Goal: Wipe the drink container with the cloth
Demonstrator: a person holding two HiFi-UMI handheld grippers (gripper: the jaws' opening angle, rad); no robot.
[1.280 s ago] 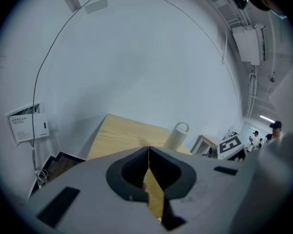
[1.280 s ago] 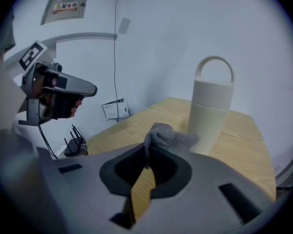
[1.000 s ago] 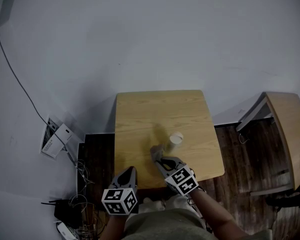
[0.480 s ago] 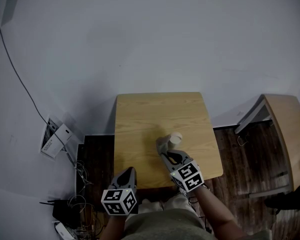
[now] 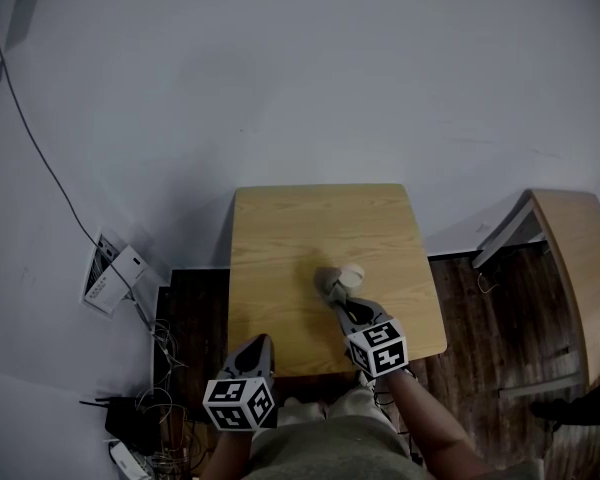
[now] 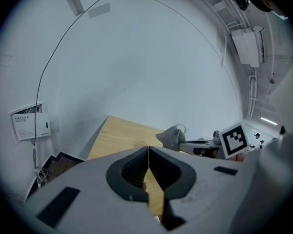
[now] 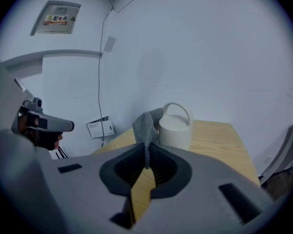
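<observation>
The right gripper [image 7: 146, 165] has its jaws clamped on the grey cloth [image 7: 145, 125]. The cloth lies against the left side of the white container [image 7: 176, 129], mid-table [image 5: 280, 223]. The left gripper [image 6: 149, 164] has its jaws closed and empty, at the table's near edge.

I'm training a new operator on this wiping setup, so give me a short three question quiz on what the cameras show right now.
1. True or false: the left gripper holds the cloth.
2. The drink container stands: A) on the wooden table, B) on a shelf, C) between the left gripper's jaws.
3. Fill in: the right gripper is shut on the ____.
Key: 1 false, its jaws are together with nothing between them; 2 A; 3 cloth.
</observation>
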